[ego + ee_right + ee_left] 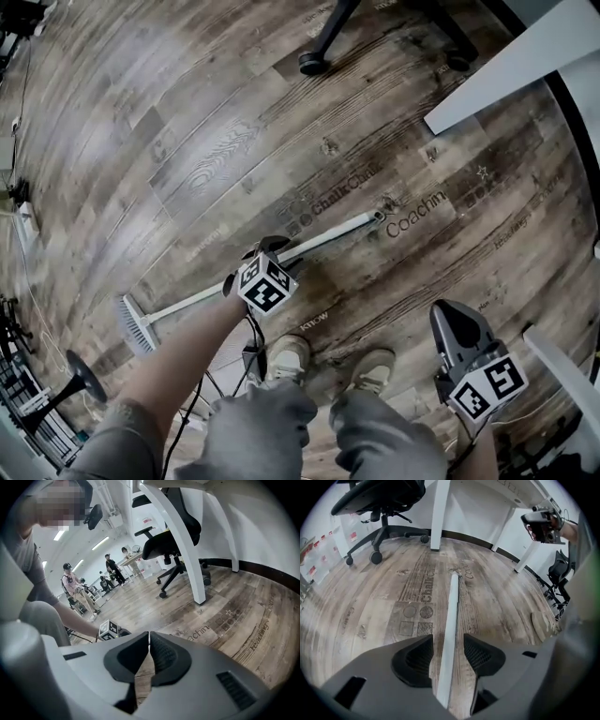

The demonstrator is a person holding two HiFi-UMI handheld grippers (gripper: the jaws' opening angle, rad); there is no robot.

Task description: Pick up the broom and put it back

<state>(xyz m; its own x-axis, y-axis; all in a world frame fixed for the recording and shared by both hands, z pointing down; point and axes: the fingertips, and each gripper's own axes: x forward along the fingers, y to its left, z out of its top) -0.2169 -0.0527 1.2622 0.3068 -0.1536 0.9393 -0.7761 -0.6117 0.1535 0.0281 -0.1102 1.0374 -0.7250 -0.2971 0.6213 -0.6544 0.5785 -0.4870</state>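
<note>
The left gripper [447, 645] points down at the floor with its jaws wide apart. The long, thin white handle of the broom [452, 606] runs right between them, with a small gap on each side, so the black pads [415, 660] do not squeeze it. The right gripper [149, 638] hangs off to the side with its jaws closed together and nothing in them. The broom lies flat on the brown wood-plank floor [216, 141], its pale brush head [137, 328] away from the white desk [511, 61]. The person's light shoes [286, 356] stand just beside the handle. A black office chair [379, 498] stands farther off.
</note>
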